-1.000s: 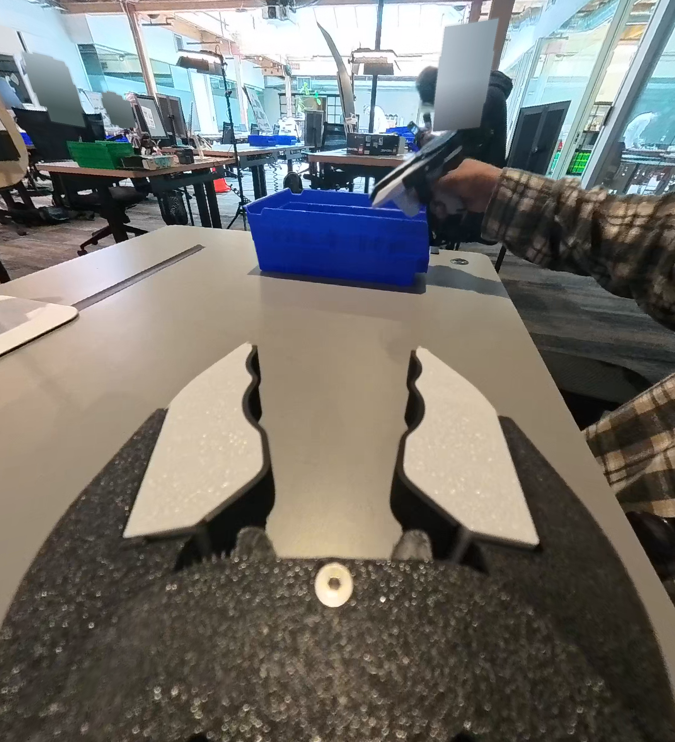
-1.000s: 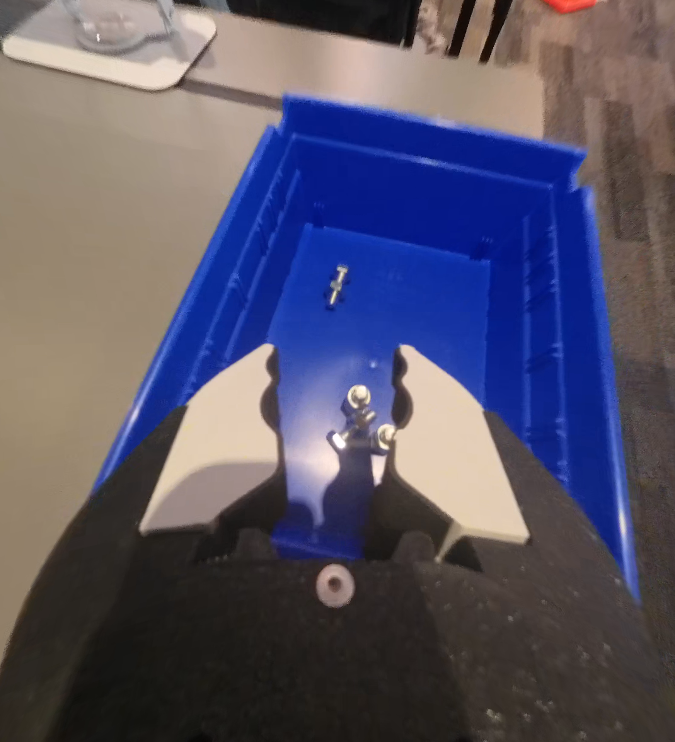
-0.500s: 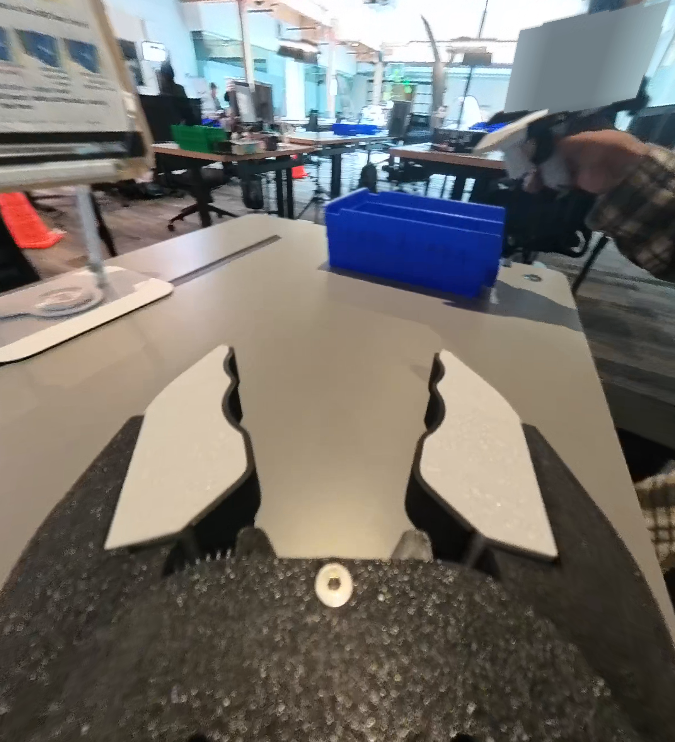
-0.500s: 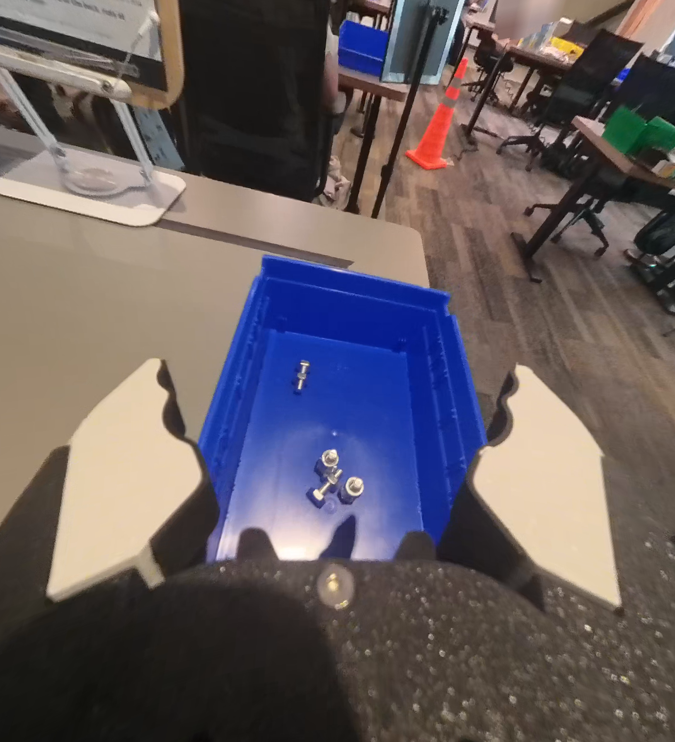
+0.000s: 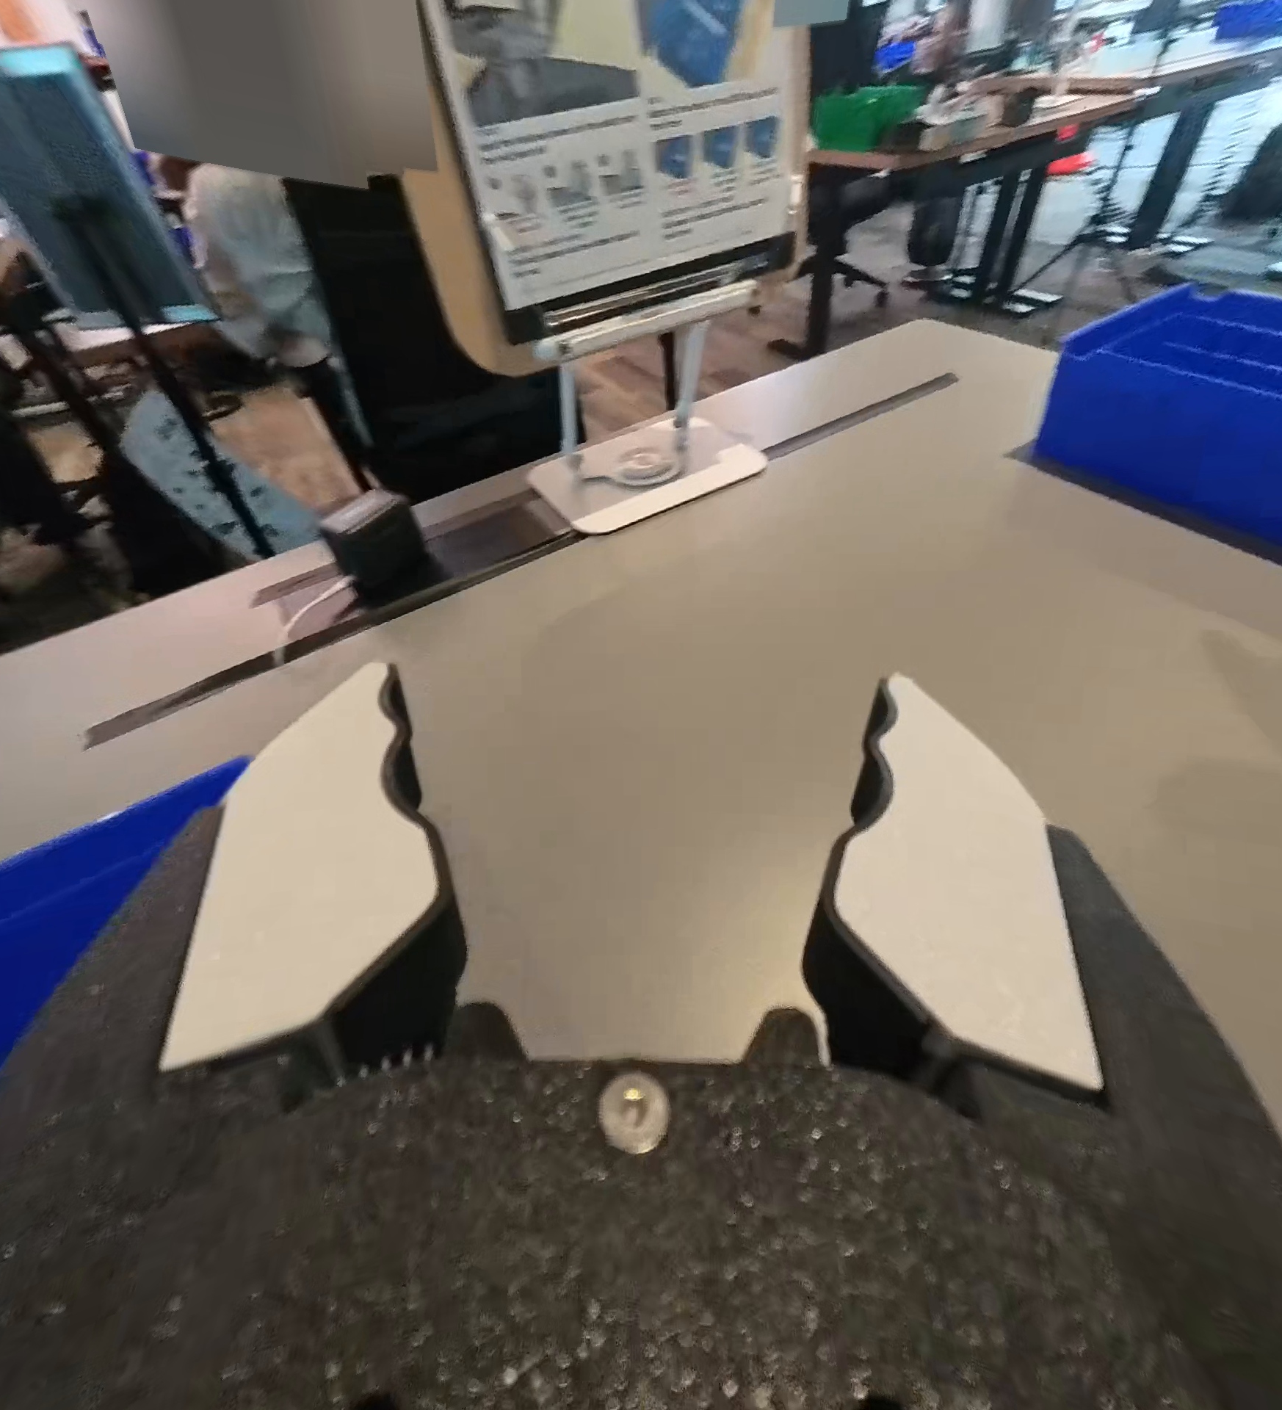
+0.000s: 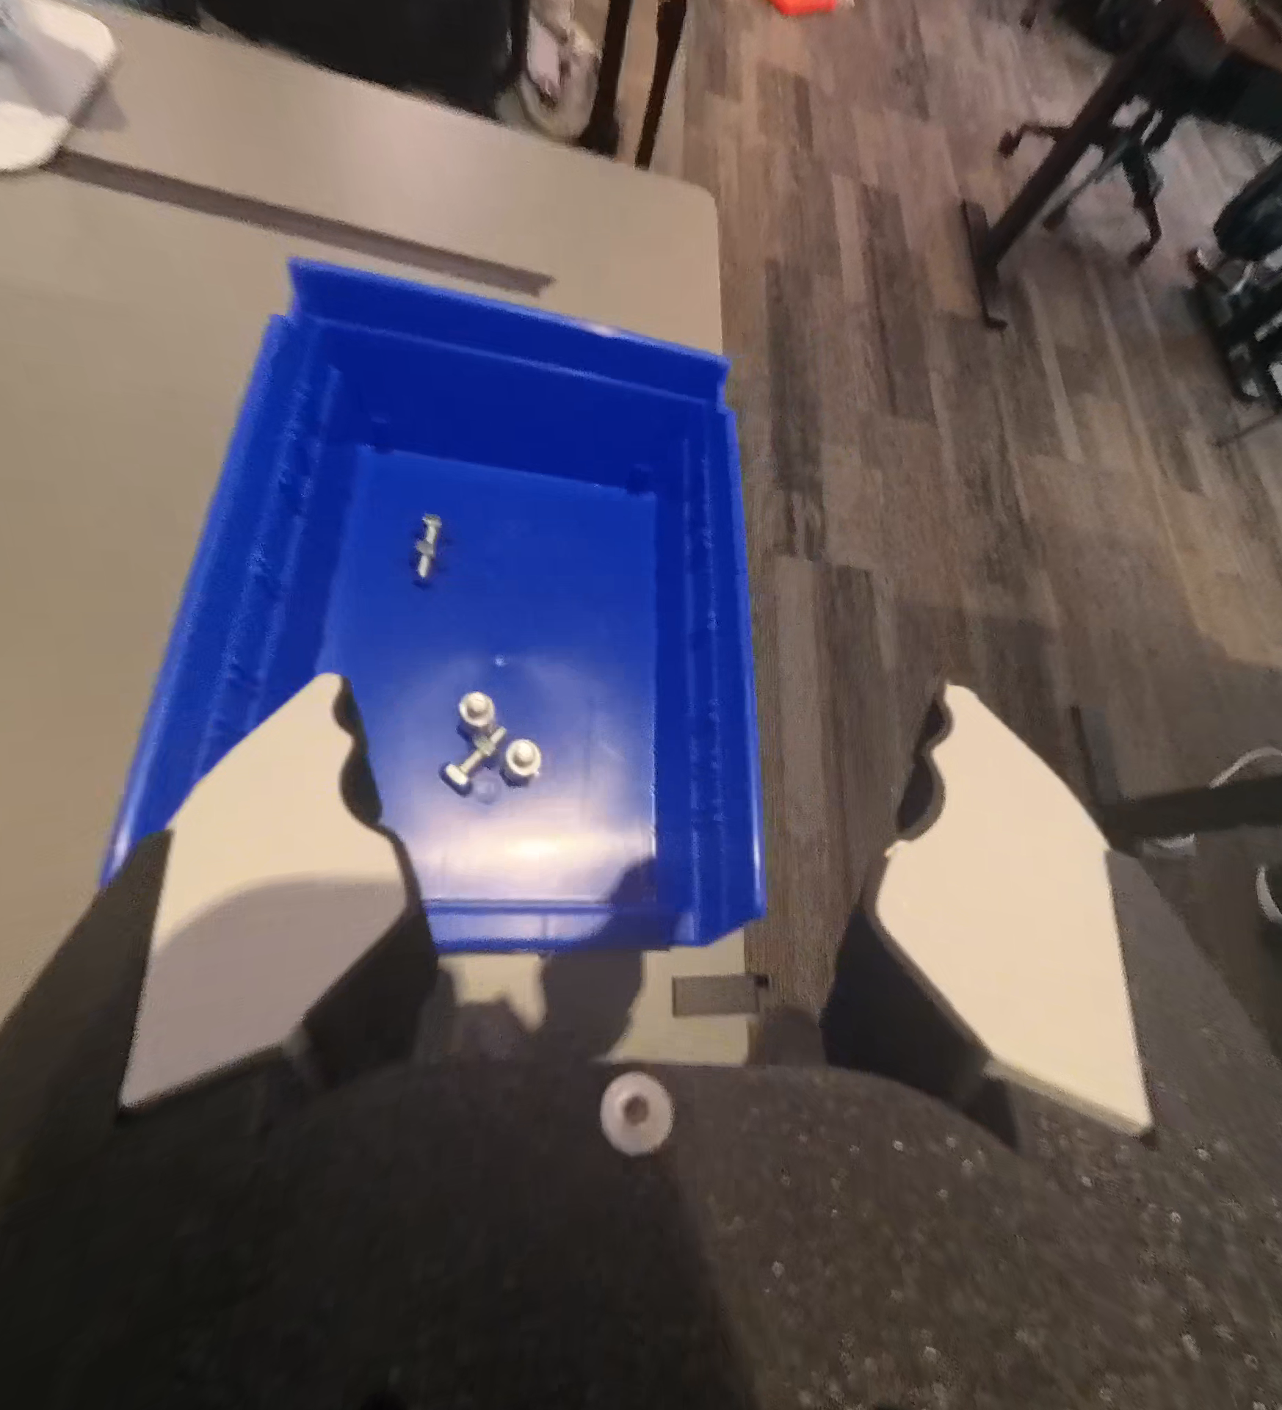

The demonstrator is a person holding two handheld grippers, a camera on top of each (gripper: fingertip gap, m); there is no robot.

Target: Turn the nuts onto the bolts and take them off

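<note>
My left gripper [image 5: 634, 751] is spread wide and holds nothing, over bare grey table [image 5: 699, 610]; a second blue bin's edge [image 5: 28, 900] shows at its left, a black block [image 5: 375, 538] sits on the table's slot, a document stand [image 5: 649, 477] farther right, the blue bin [image 5: 1195, 427] at far right. My right gripper [image 6: 638, 770] is spread wide too, empty, above the near end of that blue bin [image 6: 241, 603]. Inside: 1 bolt with nut [image 6: 427, 544] lies alone toward the far end, and a cluster of 3 bolts with nuts [image 6: 491, 744] lies touching, nearer me, between my fingers [image 6: 264, 862] in the view. Not gripped. Frames blurred.
</note>
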